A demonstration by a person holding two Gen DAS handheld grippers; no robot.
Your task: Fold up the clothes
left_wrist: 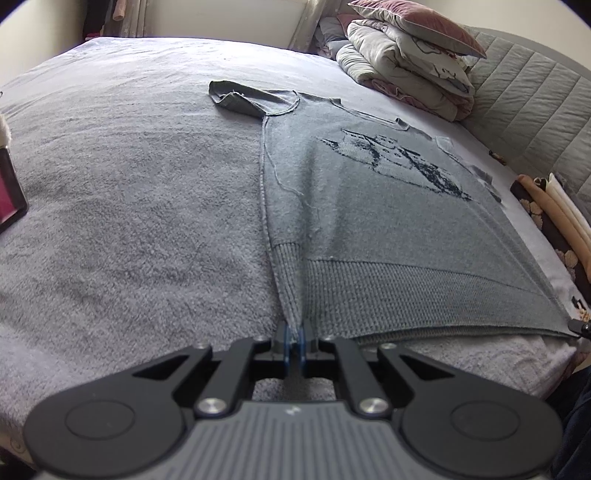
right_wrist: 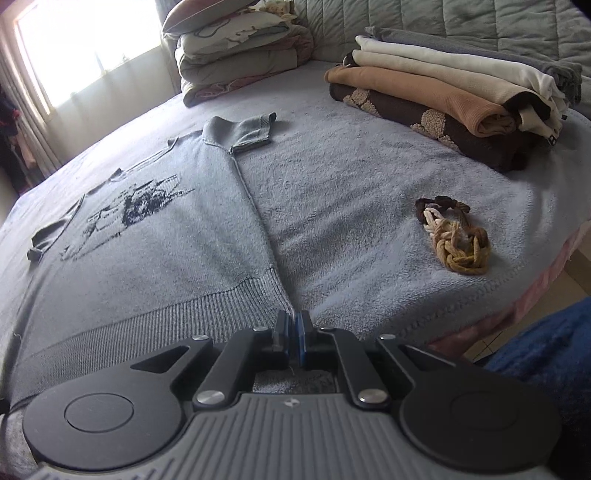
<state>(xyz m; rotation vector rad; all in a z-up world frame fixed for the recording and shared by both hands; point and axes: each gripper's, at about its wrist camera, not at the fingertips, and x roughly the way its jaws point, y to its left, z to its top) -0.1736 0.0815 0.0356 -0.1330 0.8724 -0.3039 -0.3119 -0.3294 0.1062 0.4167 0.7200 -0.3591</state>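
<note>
Grey sweater [left_wrist: 369, 206] flat on the bed [left_wrist: 129, 184]; left gripper [left_wrist: 294, 338] and right gripper [right_wrist: 294, 325] each pinch a hem corner (jaws nearly closed). Only the right view shows the folded stack [right_wrist: 443, 92] and braided cord [right_wrist: 454, 236].

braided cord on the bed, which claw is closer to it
Right. The right claw pinches the sweater hem corner beside the braided cord; the left claw grips the opposite corner.

Bed [right_wrist: 351, 206] under grey blanket, quilted headboard [right_wrist: 461, 22], stacked bedding [right_wrist: 236, 48], bright curtained window [right_wrist: 81, 44]
</note>
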